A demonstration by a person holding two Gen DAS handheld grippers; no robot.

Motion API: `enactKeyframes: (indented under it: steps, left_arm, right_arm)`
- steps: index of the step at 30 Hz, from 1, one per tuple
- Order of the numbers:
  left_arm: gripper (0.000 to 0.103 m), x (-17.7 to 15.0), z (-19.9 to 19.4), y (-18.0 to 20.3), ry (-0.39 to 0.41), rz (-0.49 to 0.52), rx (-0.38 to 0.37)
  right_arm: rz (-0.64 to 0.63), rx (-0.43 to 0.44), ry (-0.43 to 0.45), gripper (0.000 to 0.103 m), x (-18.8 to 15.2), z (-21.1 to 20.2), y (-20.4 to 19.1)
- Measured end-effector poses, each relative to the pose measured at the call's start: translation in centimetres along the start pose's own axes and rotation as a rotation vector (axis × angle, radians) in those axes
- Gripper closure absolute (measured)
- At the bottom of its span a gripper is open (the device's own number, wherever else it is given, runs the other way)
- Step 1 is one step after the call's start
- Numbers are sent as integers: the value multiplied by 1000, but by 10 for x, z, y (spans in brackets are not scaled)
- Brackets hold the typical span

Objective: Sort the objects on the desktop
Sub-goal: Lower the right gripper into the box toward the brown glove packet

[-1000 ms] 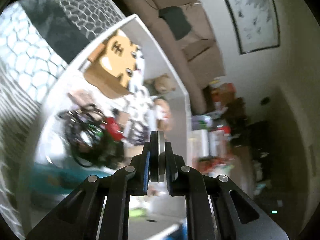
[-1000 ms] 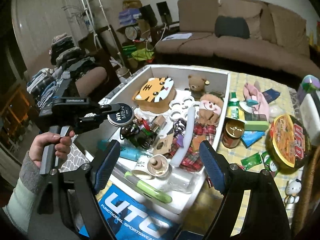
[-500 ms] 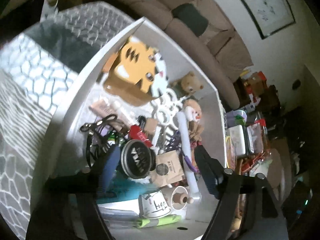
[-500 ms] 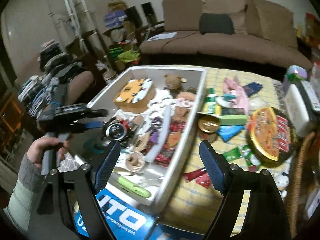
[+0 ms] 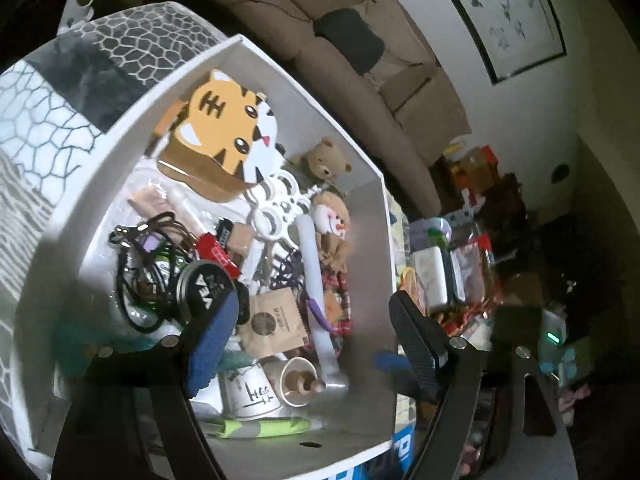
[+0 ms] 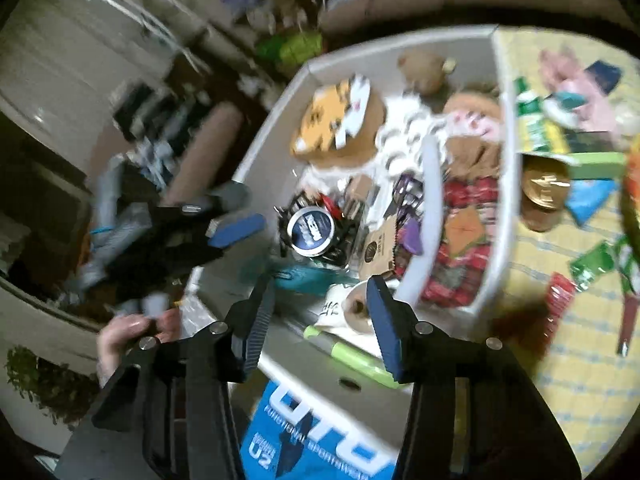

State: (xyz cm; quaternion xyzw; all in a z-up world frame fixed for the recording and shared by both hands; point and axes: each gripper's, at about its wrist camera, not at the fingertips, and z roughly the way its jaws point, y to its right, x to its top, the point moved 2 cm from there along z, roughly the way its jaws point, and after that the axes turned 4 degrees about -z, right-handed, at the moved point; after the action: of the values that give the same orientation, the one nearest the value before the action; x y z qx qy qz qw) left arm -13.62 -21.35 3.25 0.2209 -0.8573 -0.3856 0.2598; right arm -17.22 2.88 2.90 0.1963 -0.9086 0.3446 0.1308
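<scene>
left gripper (image 5: pixel 312 322): jaws wide apart, nothing between them, up over the near part of the white box (image 5: pixel 372 208)
right gripper (image 6: pixel 320 308): jaws closing, nothing in them, pic is blurry; it's above the near end of the box
round tin (image 5: pixel 206 286): dark lid w/ white letters, lying in the box on a bunch of black cords (image 5: pixel 140 248); just past the left gripper's blue pad (image 5: pixel 212 344), can't tell if they touch
hand (image 6: pixel 132 330): holds the left tool's handle, seen low left in the right wrist view
tiger card (image 5: pixel 224 128): orange tiger face, at the far end of the box
teddy bear (image 5: pixel 324 162): small, brown, in the far corner next to the tiger card
snowman doll (image 5: pixel 332 220): near the bear, by the right wall of the box
white stick (image 5: pixel 314 276): long, runs down the middle of the box
brown paper bag (image 5: pixel 276 320): small, flat, left of the stick
cups (image 5: pixel 276 388): 2, at the near end, one white, one tan
green pen (image 5: pixel 264 428): along the near wall
gold can (image 6: pixel 544 192): outside the box on the yellow cloth (image 6: pixel 560 344), close to the box wall
green pack (image 6: pixel 536 124): on the cloth, beyond the can
sofa (image 5: pixel 360 52): brown, behind the box
</scene>
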Motion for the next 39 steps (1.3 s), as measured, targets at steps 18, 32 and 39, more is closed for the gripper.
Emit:
enactKeyframes:
  steps: [18, 32, 39]
  left_arm:
    - [23, 24, -19, -29, 23, -86, -56]
    - [23, 23, -15, -23, 8, -75, -71]
    - [23, 21, -12, -20, 3, -72, -67]
  right_arm:
    - [-60, -276, -282, 87, 32, 107, 15]
    - [-105, -415, -306, 72, 28, 98, 11]
    - [-172, -429, -322, 79, 18, 109, -7]
